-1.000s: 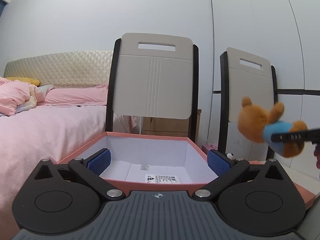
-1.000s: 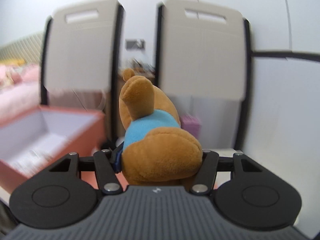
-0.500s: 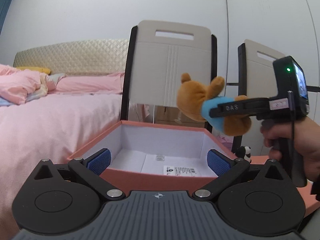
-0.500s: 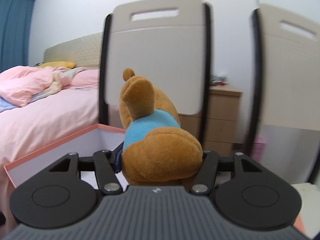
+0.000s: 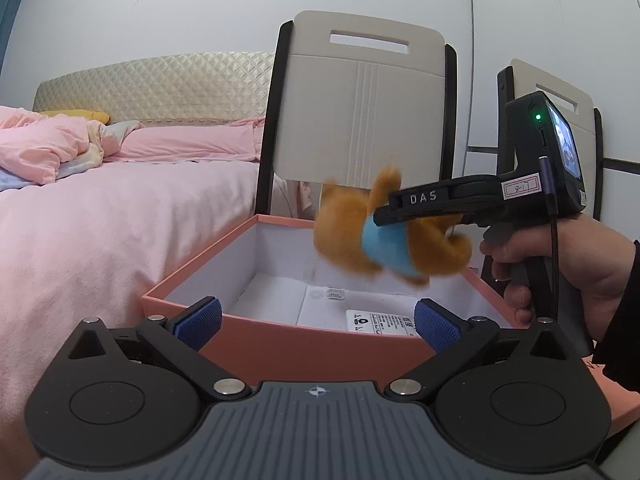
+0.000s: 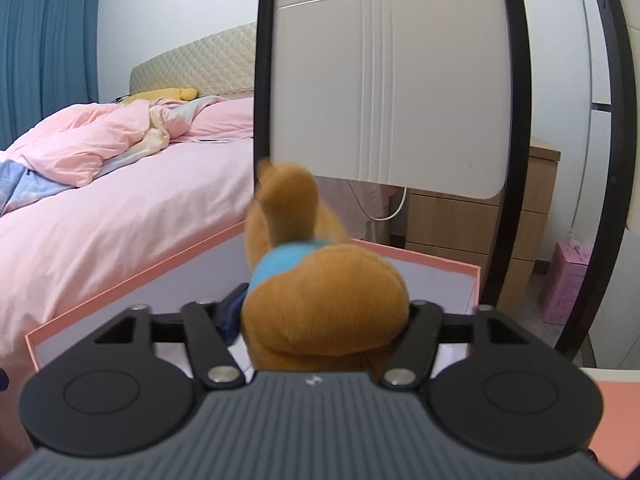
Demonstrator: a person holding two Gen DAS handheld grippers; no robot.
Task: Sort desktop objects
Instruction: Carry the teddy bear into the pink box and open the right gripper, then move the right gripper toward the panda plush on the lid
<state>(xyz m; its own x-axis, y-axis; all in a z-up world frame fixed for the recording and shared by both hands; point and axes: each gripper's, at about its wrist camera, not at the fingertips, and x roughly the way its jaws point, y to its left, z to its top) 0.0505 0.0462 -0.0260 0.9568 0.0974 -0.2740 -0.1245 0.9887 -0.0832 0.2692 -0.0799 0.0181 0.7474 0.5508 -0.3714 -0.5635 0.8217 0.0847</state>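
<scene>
Brown plush bear [image 5: 384, 236] lies level, head toward bed [image 5: 100, 220].

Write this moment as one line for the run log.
right claw: shut on teddy bear | bear: in the air above open pink box | left claw: open, holds nothing, at box's near wall

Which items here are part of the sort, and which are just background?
In play: plush bear, right claw shut on it, open pink box, left claw open.
Background: chairs, bed, wooden drawers, pink carton.
</scene>
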